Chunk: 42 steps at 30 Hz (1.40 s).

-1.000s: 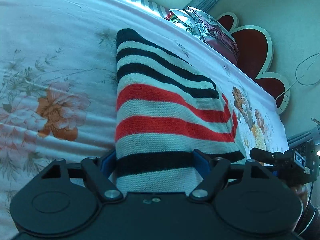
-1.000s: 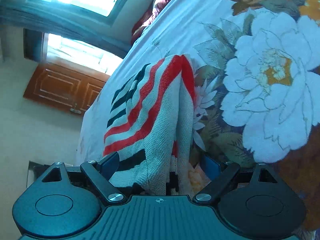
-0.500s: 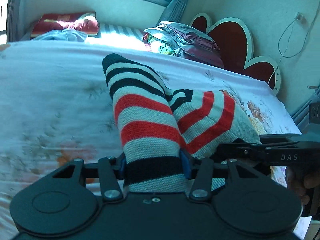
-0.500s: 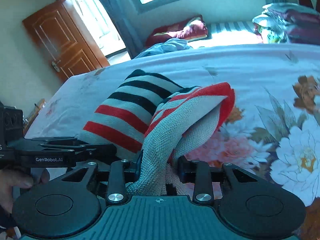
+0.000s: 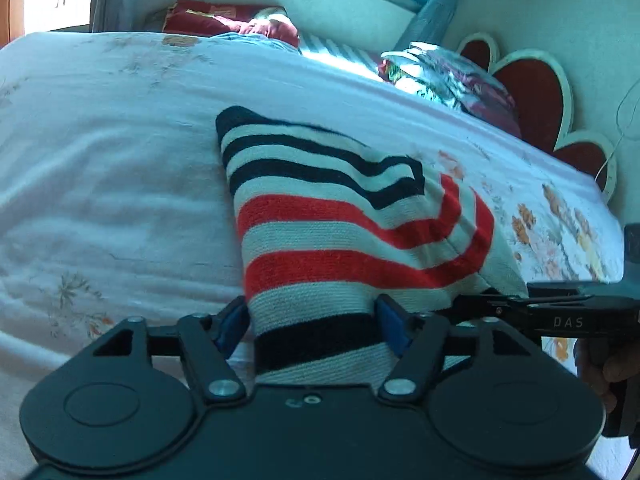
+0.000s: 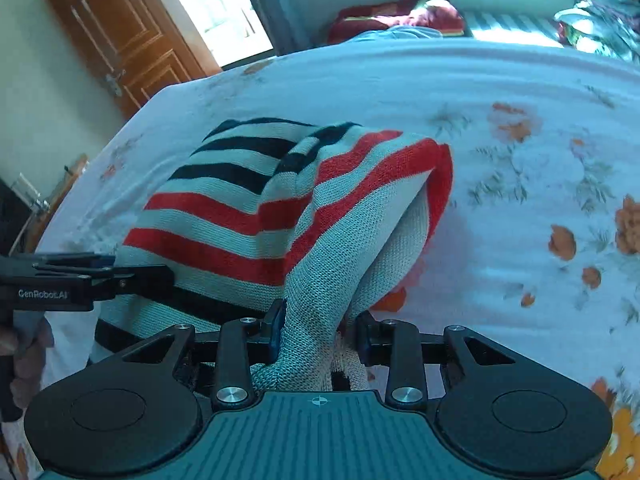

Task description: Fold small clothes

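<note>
A small knit garment (image 5: 340, 216) with black, red and grey stripes lies on the floral bedsheet (image 5: 100, 184), its near edge lifted. My left gripper (image 5: 312, 328) is shut on that near edge at the black stripe. My right gripper (image 6: 320, 336) is shut on a bunched grey fold of the same garment (image 6: 248, 208), whose right side is doubled over with a red edge. Each gripper shows in the other's view: the right one (image 5: 560, 312) at the right, the left one (image 6: 80, 276) at the left.
The bed (image 6: 520, 120) stretches ahead. A pile of folded clothes (image 5: 452, 76) and a red pillow (image 5: 232, 24) lie at the far side. A red heart-shaped headboard (image 5: 536, 84) stands at the right. A wooden door (image 6: 120, 36) is at the left.
Both grippers closed on the garment's near edge, lifted it and came closer together. The garment's right side folded over. In the last half second the left view moved closer to the cloth.
</note>
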Each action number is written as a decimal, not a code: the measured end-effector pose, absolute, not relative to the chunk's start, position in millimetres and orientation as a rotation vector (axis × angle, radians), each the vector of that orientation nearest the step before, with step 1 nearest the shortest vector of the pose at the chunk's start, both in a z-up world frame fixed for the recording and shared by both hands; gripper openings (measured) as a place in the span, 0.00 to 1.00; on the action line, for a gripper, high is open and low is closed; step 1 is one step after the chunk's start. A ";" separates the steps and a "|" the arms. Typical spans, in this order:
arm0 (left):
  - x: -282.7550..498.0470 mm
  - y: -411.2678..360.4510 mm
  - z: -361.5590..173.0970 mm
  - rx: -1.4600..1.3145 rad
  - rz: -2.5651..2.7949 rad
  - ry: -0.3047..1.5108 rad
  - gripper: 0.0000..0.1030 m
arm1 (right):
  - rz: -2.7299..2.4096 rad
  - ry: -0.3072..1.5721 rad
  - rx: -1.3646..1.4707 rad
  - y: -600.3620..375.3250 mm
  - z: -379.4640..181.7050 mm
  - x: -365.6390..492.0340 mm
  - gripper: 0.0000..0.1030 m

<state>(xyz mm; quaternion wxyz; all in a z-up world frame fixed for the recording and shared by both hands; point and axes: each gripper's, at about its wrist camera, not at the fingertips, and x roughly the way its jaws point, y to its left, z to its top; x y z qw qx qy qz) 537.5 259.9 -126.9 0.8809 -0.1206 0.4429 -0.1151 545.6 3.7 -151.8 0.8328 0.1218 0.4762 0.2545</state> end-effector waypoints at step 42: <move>475.2 247.8 -103.5 -0.029 -0.373 0.777 0.28 | 0.393 0.875 -0.097 23.9 -104.5 460.8 0.16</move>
